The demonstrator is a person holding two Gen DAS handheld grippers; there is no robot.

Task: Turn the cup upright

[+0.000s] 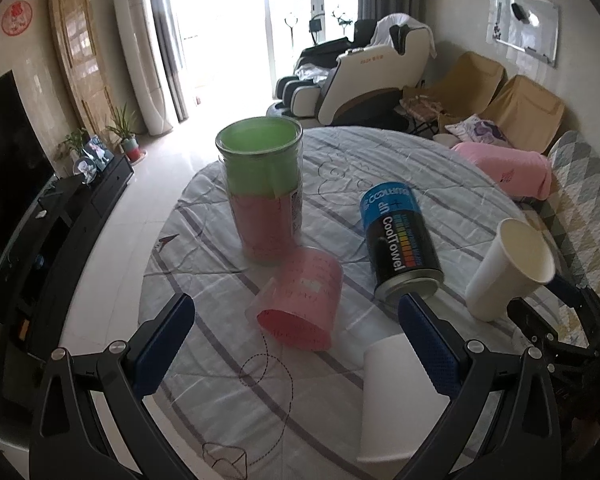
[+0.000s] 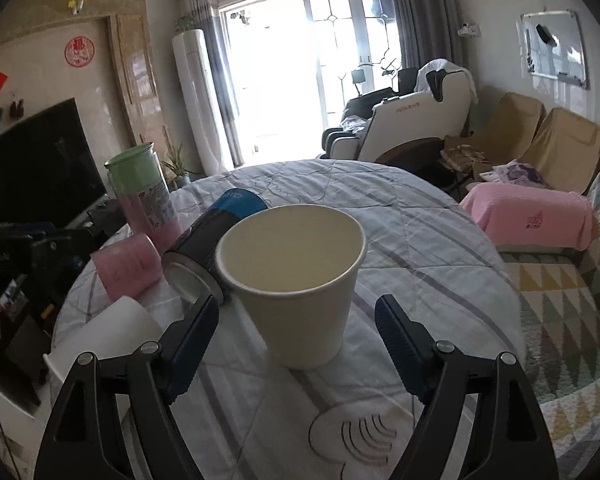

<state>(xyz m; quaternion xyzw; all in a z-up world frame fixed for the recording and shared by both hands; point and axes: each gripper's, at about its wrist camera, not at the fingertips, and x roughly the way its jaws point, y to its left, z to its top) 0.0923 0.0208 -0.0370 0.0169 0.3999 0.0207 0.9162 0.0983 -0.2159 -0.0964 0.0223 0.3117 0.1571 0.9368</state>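
Observation:
A white paper cup (image 2: 296, 276) stands upright on the cloth-covered round table (image 2: 420, 232), mouth up, just ahead of my open right gripper (image 2: 296, 332), whose fingers flank its base without touching. The same cup (image 1: 508, 268) shows at the right in the left wrist view. A second white paper cup (image 1: 396, 396) stands upside down near the table's front edge, beside the right finger (image 1: 428, 344) of my open, empty left gripper (image 1: 296, 340). It also shows in the right wrist view (image 2: 112, 328). A pink cup (image 1: 300, 300) lies on its side ahead of the left gripper.
A tall clear jar with green and pink contents (image 1: 264, 188) stands behind the pink cup. A black and blue CoolTowel can (image 1: 400, 240) lies on its side mid-table. A sofa with a pink cushion (image 2: 532, 220) lies right of the table, a TV stand (image 1: 60, 208) left.

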